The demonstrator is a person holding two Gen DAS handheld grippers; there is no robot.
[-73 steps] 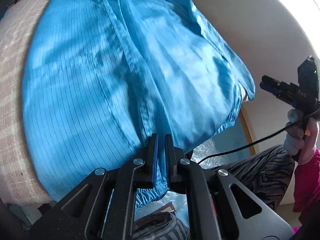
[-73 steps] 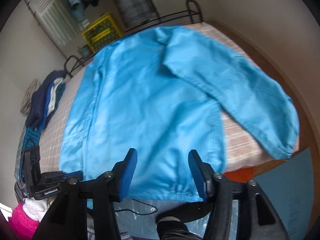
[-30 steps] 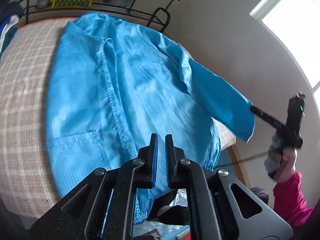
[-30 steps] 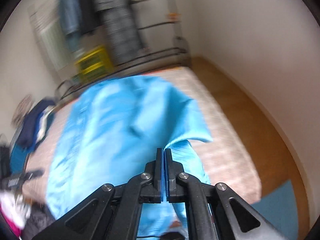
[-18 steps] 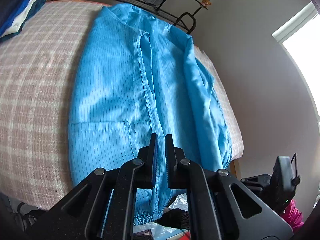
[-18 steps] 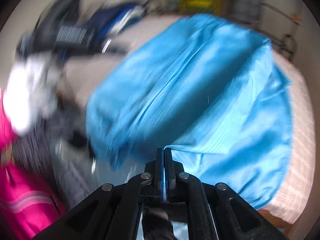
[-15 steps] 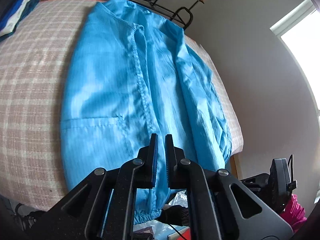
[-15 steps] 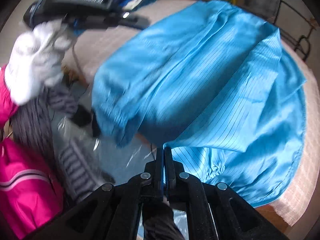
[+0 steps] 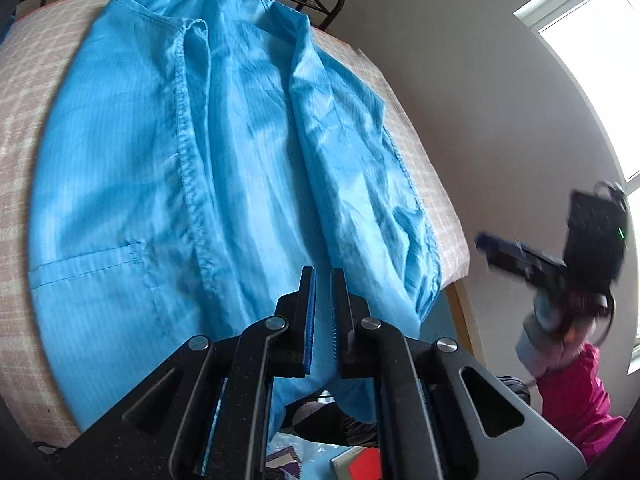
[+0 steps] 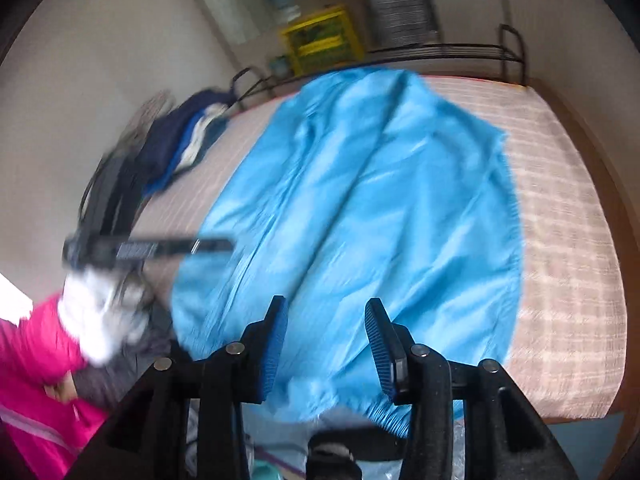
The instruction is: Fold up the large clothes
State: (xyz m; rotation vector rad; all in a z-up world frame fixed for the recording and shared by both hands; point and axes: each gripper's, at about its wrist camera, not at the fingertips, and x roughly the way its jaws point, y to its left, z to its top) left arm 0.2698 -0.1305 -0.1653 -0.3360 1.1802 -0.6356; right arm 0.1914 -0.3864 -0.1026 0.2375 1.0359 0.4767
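Observation:
A large bright blue jacket (image 9: 168, 168) lies front up on a checked pink bed (image 9: 24, 92), its hem hanging over the near edge. Its right sleeve (image 9: 352, 168) is folded in over the body. It also shows in the right wrist view (image 10: 360, 216). My left gripper (image 9: 322, 280) hovers above the hem with its jaws nearly closed, a narrow gap between them and nothing in it. My right gripper (image 10: 326, 320) is open and empty above the hem. It also shows, blurred, off the bed's right side in the left wrist view (image 9: 532, 260).
A pile of dark blue and white clothes (image 10: 180, 140) lies at the bed's left side. A black metal rail (image 10: 460, 52) and a yellow crate (image 10: 320, 40) stand beyond the head of the bed. A wall runs along the right side.
My right gripper carried the sleeve across onto the jacket's body, let it go and opened. It has pulled back from the cloth. My left gripper stayed near the hem.

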